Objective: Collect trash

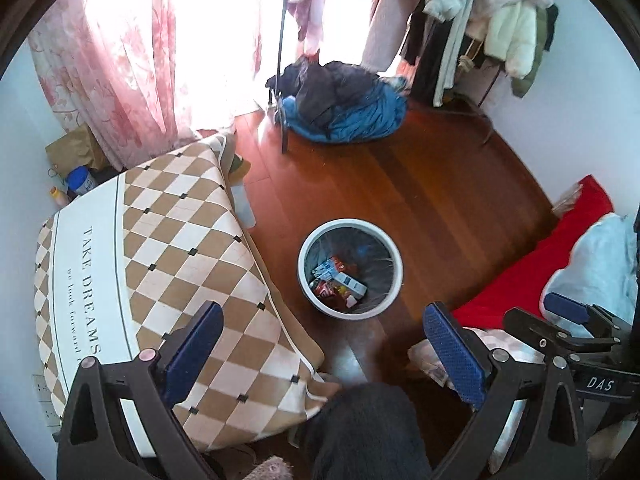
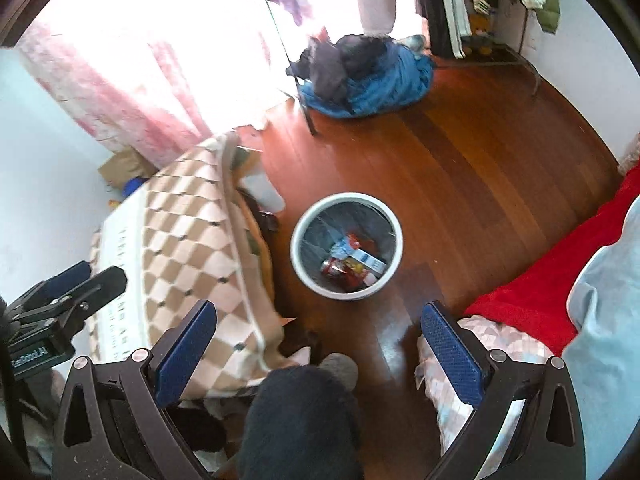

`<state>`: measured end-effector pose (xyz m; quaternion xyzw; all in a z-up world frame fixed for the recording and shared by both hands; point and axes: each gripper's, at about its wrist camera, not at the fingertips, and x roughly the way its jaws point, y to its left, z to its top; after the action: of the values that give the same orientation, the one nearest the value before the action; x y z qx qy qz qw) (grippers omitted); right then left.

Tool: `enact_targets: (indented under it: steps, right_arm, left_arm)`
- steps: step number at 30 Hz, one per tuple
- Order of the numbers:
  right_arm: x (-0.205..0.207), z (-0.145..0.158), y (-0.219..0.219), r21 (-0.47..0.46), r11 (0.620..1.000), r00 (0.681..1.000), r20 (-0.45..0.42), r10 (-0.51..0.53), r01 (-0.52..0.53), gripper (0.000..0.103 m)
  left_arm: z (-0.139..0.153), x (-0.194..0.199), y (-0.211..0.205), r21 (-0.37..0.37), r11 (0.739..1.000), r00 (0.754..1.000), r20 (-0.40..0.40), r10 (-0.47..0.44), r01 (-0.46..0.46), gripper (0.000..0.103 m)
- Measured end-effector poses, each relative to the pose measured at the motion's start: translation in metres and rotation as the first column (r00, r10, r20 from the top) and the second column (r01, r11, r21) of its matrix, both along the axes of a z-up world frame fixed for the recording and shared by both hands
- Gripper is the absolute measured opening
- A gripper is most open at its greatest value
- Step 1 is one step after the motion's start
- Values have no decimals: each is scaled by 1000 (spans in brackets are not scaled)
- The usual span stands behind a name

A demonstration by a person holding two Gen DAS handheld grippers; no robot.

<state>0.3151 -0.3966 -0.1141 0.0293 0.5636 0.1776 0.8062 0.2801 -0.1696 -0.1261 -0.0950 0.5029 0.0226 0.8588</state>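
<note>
Trash bin on wood floor, cartons and wrappers inside, both tools spread apart, empty

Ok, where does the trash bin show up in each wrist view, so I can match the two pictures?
Left wrist: the bin stands on the wood floor just below centre, right of the checked cloth.
Right wrist: the bin stands near centre, again right of the checked cloth.
Shared landmark: the blue bundle on the floor beyond the bin.
</note>
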Motion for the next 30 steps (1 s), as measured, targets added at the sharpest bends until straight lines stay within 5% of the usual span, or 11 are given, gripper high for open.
enact_targets:
  steps: [11,30]
  right_arm:
    - [-56,64,1,90,994,998,36,58,-61,103]
    - [-72,91,8,106,986,992,30,124,-126,103]
  left_arm:
    - [49,-43,-1,-72,996,998,53,-43,46,103]
    - [69,-66,3,-125,990,996,64,-55,63,102]
